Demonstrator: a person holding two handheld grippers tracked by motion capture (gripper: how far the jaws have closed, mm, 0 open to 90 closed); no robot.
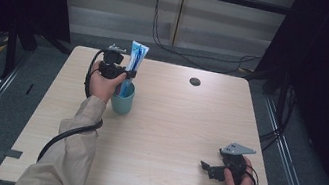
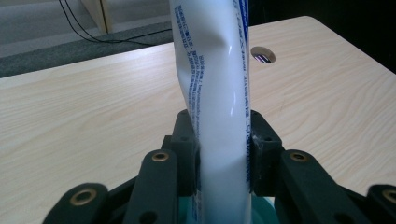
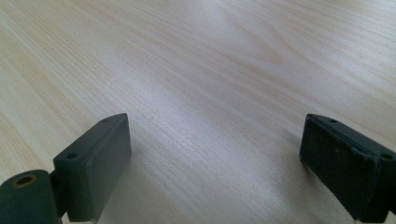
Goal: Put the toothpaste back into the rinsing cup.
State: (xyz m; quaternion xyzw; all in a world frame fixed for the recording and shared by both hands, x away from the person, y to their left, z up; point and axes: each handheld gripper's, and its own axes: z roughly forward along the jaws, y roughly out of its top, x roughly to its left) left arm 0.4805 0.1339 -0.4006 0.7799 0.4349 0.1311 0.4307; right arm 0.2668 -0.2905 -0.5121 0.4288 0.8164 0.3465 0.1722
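The left gripper (image 1: pixel 128 68) clamps a white tube (image 2: pixel 219 93) standing in a teal cup (image 1: pixel 122 99) near the table's (image 1: pixel 172 124) far-left corner; the right gripper (image 3: pixel 215 163) rests wide open near the near-right corner.

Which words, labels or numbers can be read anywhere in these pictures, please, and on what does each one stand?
No text can be read.
Soft white plastic tube with blue print, clamped by the left gripper above the teal cup: columns of tiny blue print run along both edges, too small and blurred to read.
Light wooden table and open right gripper: no lettering.
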